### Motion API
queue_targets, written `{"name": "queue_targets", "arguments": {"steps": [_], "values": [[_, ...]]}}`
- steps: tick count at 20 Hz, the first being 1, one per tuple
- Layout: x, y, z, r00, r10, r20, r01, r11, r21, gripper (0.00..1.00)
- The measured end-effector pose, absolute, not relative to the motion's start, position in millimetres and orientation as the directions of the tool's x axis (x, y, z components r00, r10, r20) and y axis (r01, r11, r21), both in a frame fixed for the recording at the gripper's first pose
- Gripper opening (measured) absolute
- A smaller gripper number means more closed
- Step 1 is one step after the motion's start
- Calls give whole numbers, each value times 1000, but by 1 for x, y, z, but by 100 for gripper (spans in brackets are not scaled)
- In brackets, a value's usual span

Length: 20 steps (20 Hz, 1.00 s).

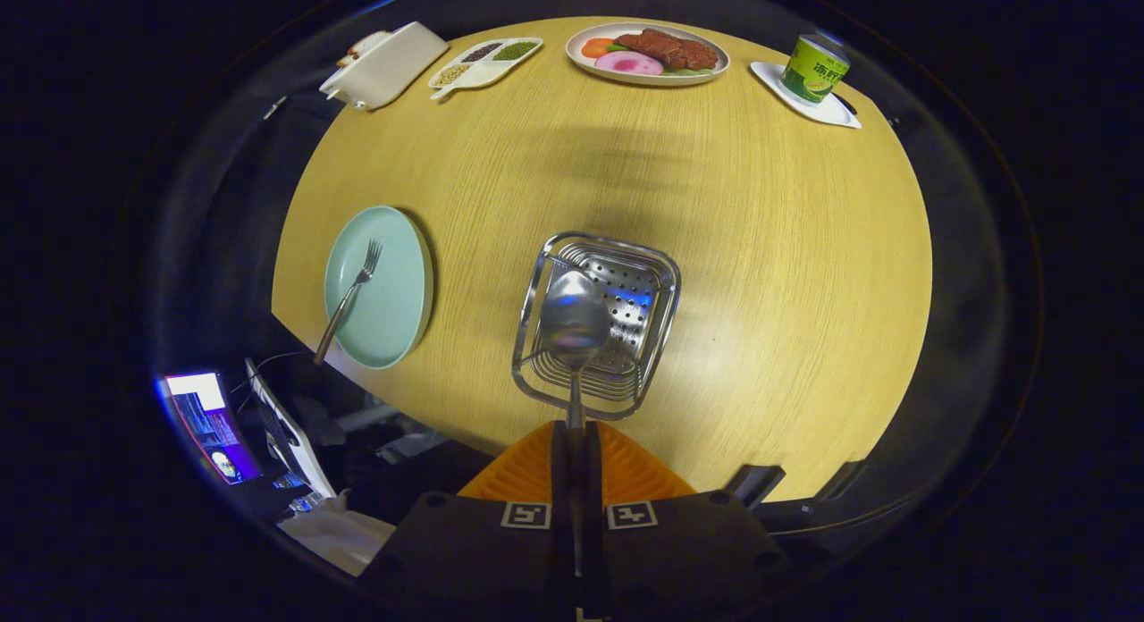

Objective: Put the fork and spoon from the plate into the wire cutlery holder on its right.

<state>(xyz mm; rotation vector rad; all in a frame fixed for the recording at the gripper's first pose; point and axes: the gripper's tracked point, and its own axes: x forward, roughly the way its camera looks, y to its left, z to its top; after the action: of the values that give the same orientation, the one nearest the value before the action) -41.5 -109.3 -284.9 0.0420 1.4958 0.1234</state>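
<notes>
Claw [576, 439] clamping spoon [573, 323], over holder [657, 278]

The spoon [574, 323]'s handle disappears between the closed jaws at six o'clock. Its bowl covers part of the holder [597, 325]'s floor. The fork [349, 298]'s handle end juts past the plate [379, 286] and the desk [626, 202] edge.

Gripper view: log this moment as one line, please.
gripper: shut on spoon | spoon: bowl over holder | fork: on plate | left: spoon drop, fork
</notes>
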Motion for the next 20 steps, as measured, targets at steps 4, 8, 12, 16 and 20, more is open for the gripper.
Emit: {"name": "queue_targets", "arguments": {"steps": [4,8,12,16,20], "values": [[-34,-113,-283,76,106,-992,-11,994,105,11],[-22,-124,-270,139,79,-987,36,996,84,33],[-16,-121,-249,247,91,-965,61,992,109,99],[-12,-109,-224,370,65,-927,90,990,105,100],[-8,-84,-196,475,68,-878,120,983,141,100]]}}
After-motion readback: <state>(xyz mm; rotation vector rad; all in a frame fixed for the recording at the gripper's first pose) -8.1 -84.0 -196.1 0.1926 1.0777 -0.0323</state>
